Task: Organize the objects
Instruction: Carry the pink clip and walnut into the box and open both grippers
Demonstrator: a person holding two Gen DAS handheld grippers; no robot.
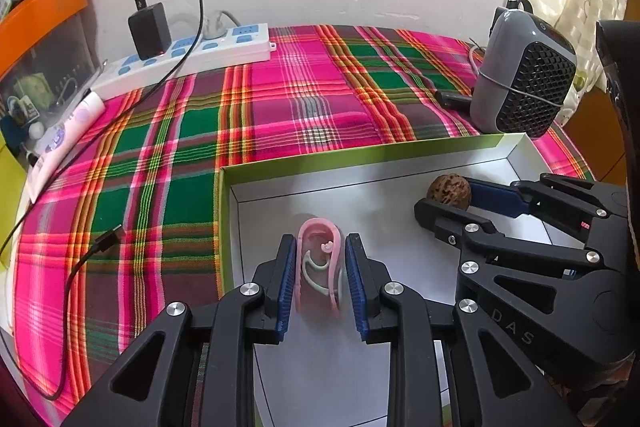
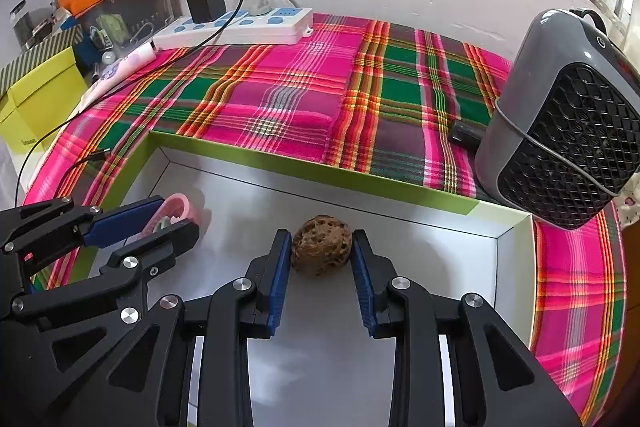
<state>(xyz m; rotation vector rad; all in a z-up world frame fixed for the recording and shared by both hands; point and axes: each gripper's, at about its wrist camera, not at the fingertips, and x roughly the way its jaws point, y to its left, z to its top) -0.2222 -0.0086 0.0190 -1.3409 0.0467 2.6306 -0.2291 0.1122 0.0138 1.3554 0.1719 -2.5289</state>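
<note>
Inside the shallow green-rimmed white box (image 1: pixel 400 151), the left tool (image 1: pixel 320 247) pinched a pink plastic clip (image 1: pixel 318 259) while the right tool (image 2: pixel 322 247) closed on a brown pitted nut (image 2: pixel 322 247), seemingly for placing.

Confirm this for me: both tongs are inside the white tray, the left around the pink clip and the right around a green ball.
Not quite. The right tongs are around a brown, pitted nut, not a green ball, as the right wrist view shows. The rest holds: both are inside the white tray, the left tongs around the pink clip.
</note>
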